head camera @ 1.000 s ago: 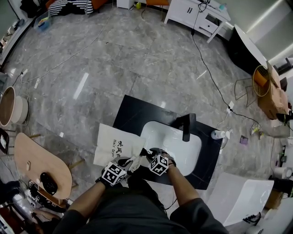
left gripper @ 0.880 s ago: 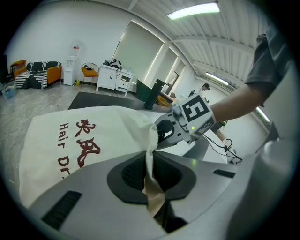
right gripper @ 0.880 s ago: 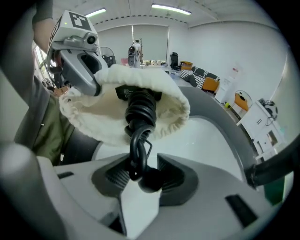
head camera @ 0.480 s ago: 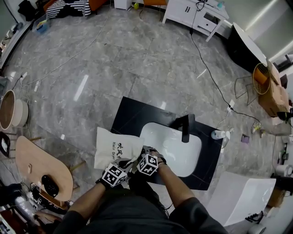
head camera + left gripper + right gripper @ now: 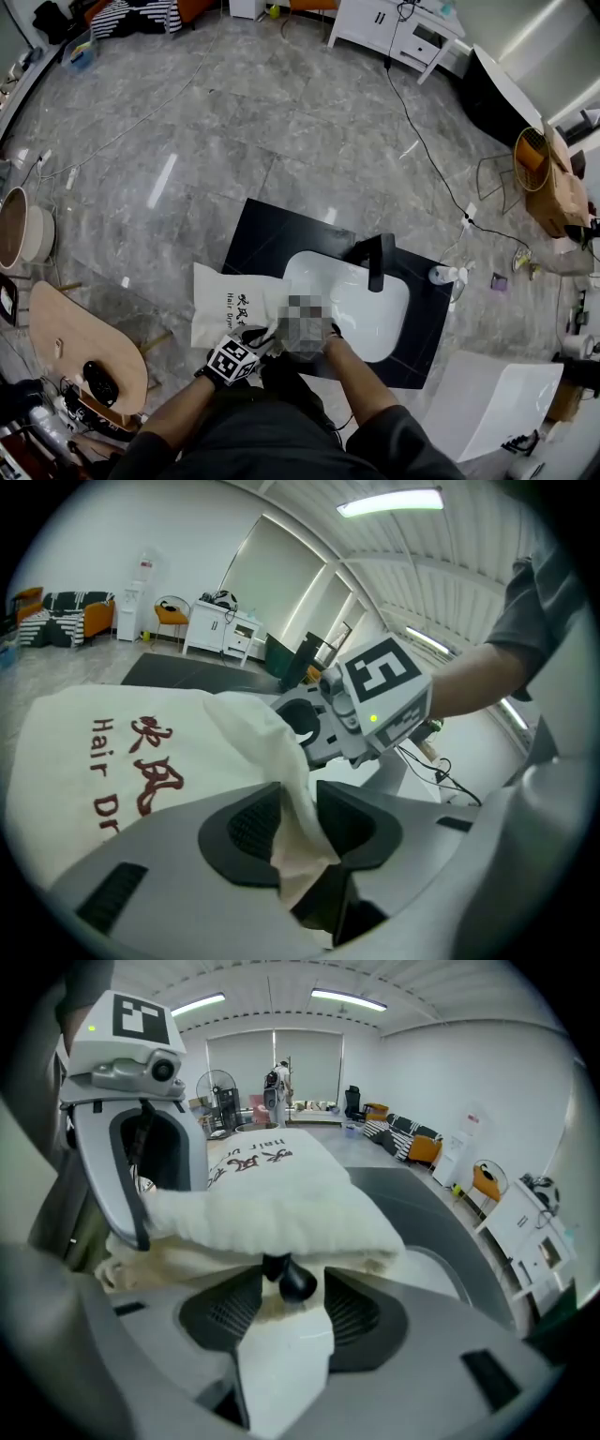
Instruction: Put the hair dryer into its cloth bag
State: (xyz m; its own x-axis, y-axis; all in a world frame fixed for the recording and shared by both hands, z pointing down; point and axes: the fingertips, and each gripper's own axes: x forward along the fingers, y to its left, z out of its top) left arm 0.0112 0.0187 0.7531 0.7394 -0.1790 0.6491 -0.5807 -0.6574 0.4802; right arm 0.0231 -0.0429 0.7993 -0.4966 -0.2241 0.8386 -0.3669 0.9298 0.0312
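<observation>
Both grippers are working the mouth of the cloth bag [image 5: 230,302], which lies flat on the left end of the black counter [image 5: 272,234], just left of the sink [image 5: 375,319], with its opening at the near right corner, towards the person.

The left gripper [image 5: 298,819] has a fold of the bag's rim between its jaws. They've just been opening, so the pinch looks slack now, though the cloth hasn't dropped out. My guess is that fold was being held up to keep the mouth wide.

The right gripper [image 5: 281,1307] has also just been spreading its jaws. A black stub [image 5: 291,1279] pokes out from under the plump bag and sits between the pads with a gap on either side, so it's let go. I can't see the hair dryer outright, but the bag bulges, so I reckon it's inside and the stub is its tail end.
</observation>
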